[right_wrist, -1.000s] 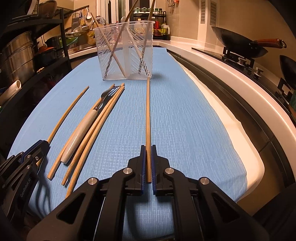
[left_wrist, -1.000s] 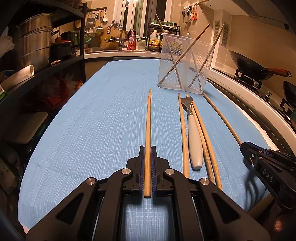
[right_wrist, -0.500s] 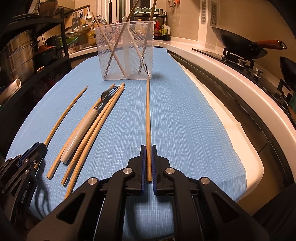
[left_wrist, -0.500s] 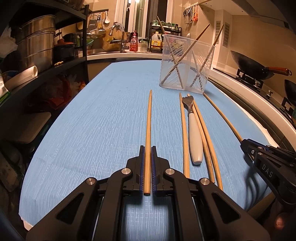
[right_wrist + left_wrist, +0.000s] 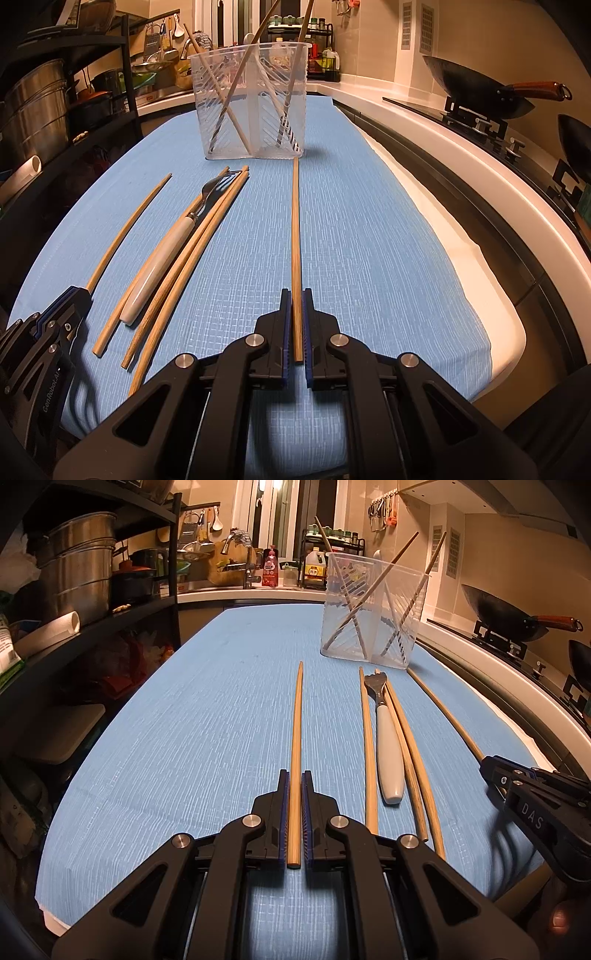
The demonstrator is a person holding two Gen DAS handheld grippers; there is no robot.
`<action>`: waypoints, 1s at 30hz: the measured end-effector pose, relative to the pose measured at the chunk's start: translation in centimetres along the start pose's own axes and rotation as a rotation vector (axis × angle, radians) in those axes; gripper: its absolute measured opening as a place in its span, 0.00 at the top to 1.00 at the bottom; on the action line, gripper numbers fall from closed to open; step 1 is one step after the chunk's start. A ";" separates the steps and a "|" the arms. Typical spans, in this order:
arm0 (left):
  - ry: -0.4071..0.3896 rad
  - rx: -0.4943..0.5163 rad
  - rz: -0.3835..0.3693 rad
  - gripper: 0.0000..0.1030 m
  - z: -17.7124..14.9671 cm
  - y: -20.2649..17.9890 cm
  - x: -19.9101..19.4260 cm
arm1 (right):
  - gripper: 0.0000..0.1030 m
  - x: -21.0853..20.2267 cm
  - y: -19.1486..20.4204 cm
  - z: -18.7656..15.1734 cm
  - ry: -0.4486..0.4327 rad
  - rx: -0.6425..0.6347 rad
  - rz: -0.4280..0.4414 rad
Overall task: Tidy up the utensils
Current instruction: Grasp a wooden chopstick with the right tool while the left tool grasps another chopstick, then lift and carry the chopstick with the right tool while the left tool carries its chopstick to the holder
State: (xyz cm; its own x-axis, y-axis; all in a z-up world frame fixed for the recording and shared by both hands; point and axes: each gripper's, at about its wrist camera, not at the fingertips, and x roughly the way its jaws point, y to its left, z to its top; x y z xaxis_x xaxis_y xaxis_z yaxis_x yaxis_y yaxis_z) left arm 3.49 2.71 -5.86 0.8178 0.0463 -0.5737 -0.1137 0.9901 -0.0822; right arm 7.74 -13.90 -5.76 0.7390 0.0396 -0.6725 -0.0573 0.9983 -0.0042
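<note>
My left gripper (image 5: 294, 775) is shut on a wooden chopstick (image 5: 296, 734) that points forward over the blue cloth (image 5: 203, 720). My right gripper (image 5: 296, 293) is shut on another chopstick (image 5: 295, 229) whose tip reaches close to the clear plastic utensil holder (image 5: 255, 107). The holder (image 5: 373, 609) stands at the far end with several chopsticks leaning in it. Between the grippers lie a white-handled fork (image 5: 388, 746) and three loose chopsticks (image 5: 413, 746). They also show in the right wrist view, the fork (image 5: 162, 258) among them.
A black shelf rack with steel pots (image 5: 81, 576) stands left of the table. A wok (image 5: 476, 88) sits on the stove to the right. A white counter edge (image 5: 461, 155) runs along the cloth's right side. A sink and bottles are far behind.
Both grippers have risen and drawn back slightly with their chopsticks still clamped. The loose fork and chopsticks have not moved.
</note>
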 end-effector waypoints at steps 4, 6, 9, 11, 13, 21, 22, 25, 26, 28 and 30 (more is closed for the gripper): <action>-0.004 0.002 0.006 0.93 -0.2 0.1 -0.3 | 0.94 0.0 -0.1 0.0 -0.001 -0.002 -0.002; -0.007 0.004 0.008 0.93 -0.3 0.0 -0.4 | 0.94 0.0 -0.1 0.0 -0.002 -0.003 -0.003; -0.010 0.003 0.008 0.93 -0.3 0.0 -0.4 | 0.94 0.0 -0.2 0.0 -0.001 -0.003 -0.002; -0.011 0.005 0.011 0.93 -0.3 0.0 -0.4 | 0.95 0.0 -0.1 0.0 -0.002 -0.002 -0.002; -0.013 0.005 0.013 0.93 -0.3 -0.1 -0.4 | 0.95 0.0 0.0 0.0 -0.002 -0.003 -0.004; -0.014 0.007 0.014 0.93 -0.3 -0.1 -0.4 | 0.95 -0.1 -0.1 0.1 -0.004 -0.009 -0.008; -0.015 0.008 0.015 0.93 -0.3 -0.2 -0.4 | 0.95 -0.1 0.1 0.0 -0.005 -0.009 -0.007; -0.016 0.011 0.015 0.94 -0.3 -0.2 -0.4 | 0.95 -0.2 0.2 0.0 -0.009 -0.015 -0.011; -0.016 0.011 0.016 0.94 -0.4 -0.3 -0.5 | 0.95 -0.2 0.1 0.0 -0.010 -0.016 -0.008; -0.014 0.005 0.016 0.94 -0.3 -0.2 -0.4 | 0.95 -0.2 -0.1 0.0 -0.008 -0.001 0.012; -0.013 0.009 0.019 0.94 -0.2 -0.3 -0.5 | 0.95 -0.4 -0.3 0.1 -0.015 -0.003 0.010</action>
State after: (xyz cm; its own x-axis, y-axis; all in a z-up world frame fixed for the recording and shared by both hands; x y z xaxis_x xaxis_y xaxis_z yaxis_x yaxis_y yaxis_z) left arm 3.04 2.37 -5.73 0.8226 0.0668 -0.5647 -0.1246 0.9901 -0.0643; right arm 7.48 -14.20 -5.40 0.7487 0.0499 -0.6611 -0.0669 0.9978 -0.0004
